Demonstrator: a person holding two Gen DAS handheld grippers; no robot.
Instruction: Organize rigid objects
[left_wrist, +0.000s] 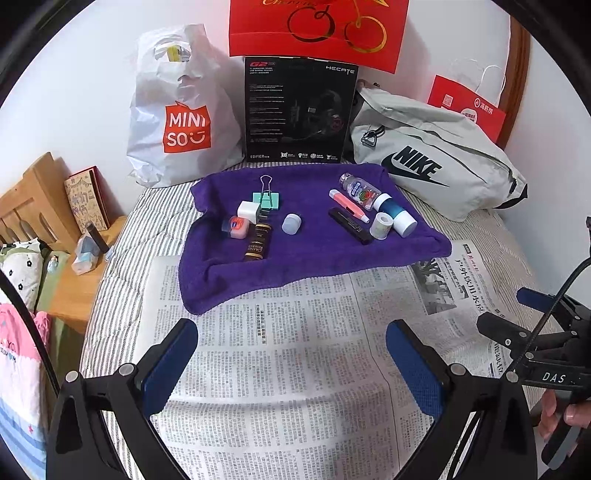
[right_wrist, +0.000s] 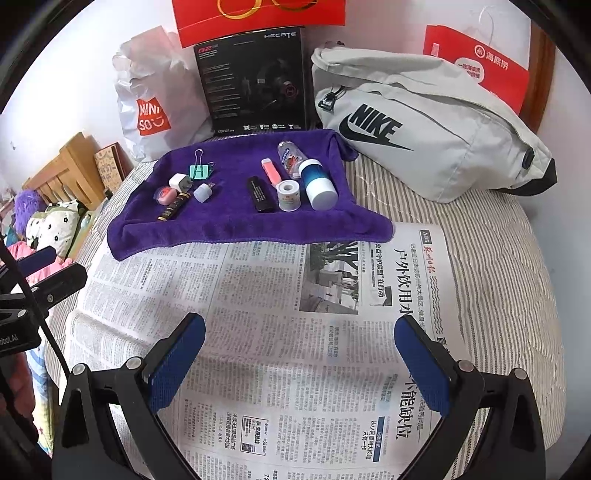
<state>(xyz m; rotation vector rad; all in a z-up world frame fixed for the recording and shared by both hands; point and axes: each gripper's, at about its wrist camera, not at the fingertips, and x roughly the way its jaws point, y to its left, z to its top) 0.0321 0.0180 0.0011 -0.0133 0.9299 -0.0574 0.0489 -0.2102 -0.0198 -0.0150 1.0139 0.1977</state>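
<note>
We hold both tongs spread wide and empty over the newspaper (left_wrist: 288, 369) on the bed: left tongs (left_wrist: 291, 354) at lower centre, right tongs (right_wrist: 299, 350) likewise. The small objects lie on the purple towel (left_wrist: 314, 254) at mid-frame: binder clip (left_wrist: 267, 195), white charger (left_wrist: 248, 211), blue-capped bottle (right_wrist: 317, 182), tape roll (right_wrist: 289, 195).

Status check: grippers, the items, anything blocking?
Left gripper open, empty, over newspaper. Right gripper open, empty. Small items untouched on purple towel. Nothing in the way.
</note>
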